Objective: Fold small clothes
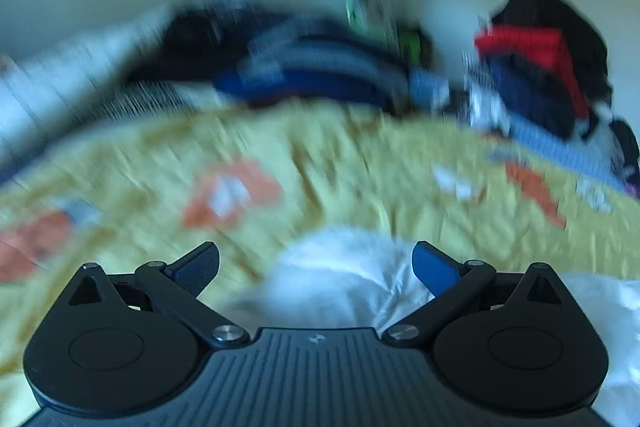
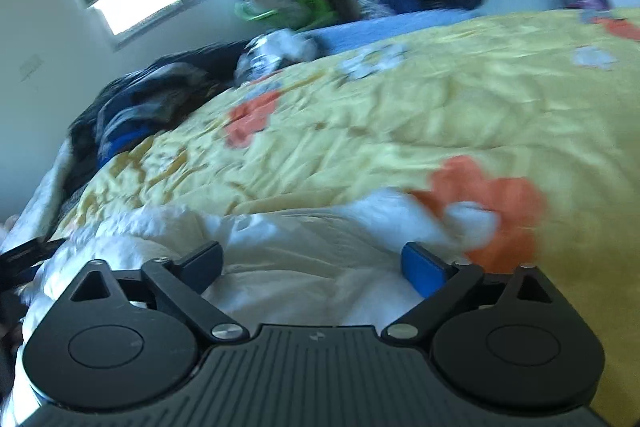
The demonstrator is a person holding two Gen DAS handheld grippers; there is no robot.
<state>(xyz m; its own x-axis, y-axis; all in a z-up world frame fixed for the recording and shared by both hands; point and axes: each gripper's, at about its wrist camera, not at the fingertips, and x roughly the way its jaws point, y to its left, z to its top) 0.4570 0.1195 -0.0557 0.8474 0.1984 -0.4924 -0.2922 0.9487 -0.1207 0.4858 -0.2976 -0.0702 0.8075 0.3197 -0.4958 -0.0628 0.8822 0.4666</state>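
Presently we find the left gripper and right gripper both spread wide, grasping nothing. The white garment lies rumpled at the near edge of the yellow bedspread. Risk: closing now may pinch bedspread with garment.

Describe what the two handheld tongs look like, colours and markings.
Both match: the left tongs and right tongs have a black ribbed body with a small logo, two round black discs, silver pivot screws and black linkage arms. Each has one dark textured pad and one bright blue pad. No cables or sleeves show.
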